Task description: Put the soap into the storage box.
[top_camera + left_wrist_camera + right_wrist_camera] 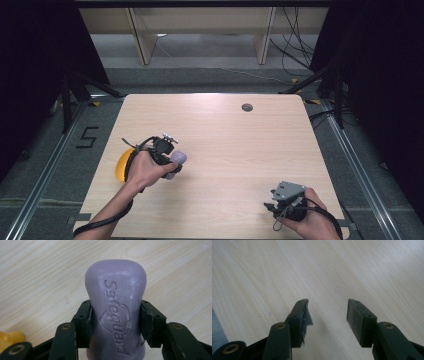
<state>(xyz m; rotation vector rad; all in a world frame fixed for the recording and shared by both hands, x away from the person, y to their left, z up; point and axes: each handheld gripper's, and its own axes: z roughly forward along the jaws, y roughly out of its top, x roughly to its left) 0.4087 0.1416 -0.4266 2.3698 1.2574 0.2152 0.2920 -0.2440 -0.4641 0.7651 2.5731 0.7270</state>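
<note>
2 hand-held grippers over 1 pale wood-grain table (220, 130), the landmark for all places below.

Item 1: lilac waisted soap bar (115, 312), moulded with the word "Safeguard" and a shield emblem. Clamped at its narrow waist by the left gripper (115, 322), both pads pressed on its sides; carried clear above the table's left half.

Item 2: round yellow plastic object (121, 165), at the table's left edge, just behind the left hand; its kind cannot be told.

Item 3: right gripper (327, 315), jaws apart with nothing between them, low over the table's near right corner.

Progress, as judged: pick-up done, bar lifted; setting it down remains. Floor left of the table bears a taped "5" (87, 137).
</note>
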